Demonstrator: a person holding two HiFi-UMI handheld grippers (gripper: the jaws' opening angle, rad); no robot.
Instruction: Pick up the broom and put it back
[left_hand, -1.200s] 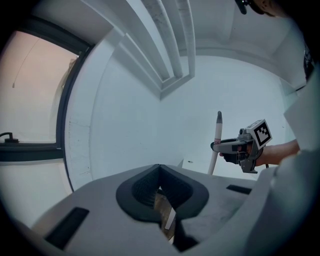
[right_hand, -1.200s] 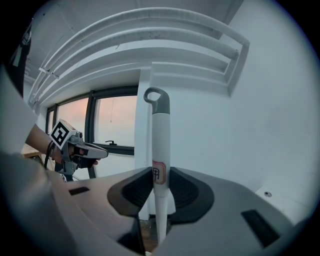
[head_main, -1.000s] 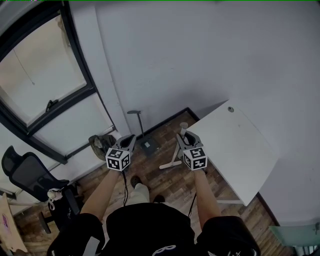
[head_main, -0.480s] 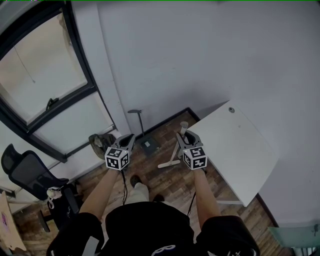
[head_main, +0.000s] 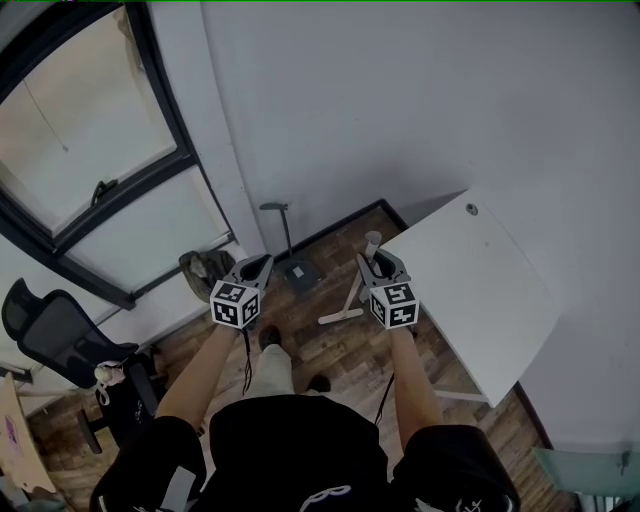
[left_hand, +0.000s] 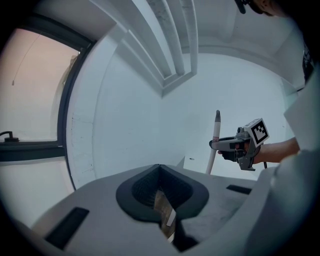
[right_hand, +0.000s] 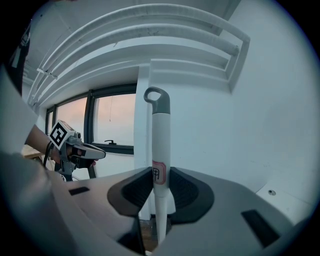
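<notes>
The broom has a white handle (right_hand: 160, 150) with a grey loop at its top; it stands nearly upright between my right gripper's (right_hand: 160, 176) jaws, which are shut on it. In the head view the broom handle (head_main: 358, 285) runs from my right gripper (head_main: 378, 263) down to the white broom head (head_main: 340, 317) on the wood floor. My left gripper (head_main: 262, 263) hovers to the left, apart from the broom, its jaws shut with nothing in them. In the left gripper view that gripper (left_hand: 160, 169) faces the wall, with the right gripper (left_hand: 235, 145) and broom handle (left_hand: 216, 132) to the right.
A dustpan (head_main: 297, 274) with a long upright handle stands at the wall ahead. A white table (head_main: 480, 300) is close on the right. A bag (head_main: 205, 268) lies under the window (head_main: 90, 150), and an office chair (head_main: 50, 340) stands at the left.
The head view has shifted slightly; both grippers and the broom keep their places, and the right gripper's hold on the handle is the same.
</notes>
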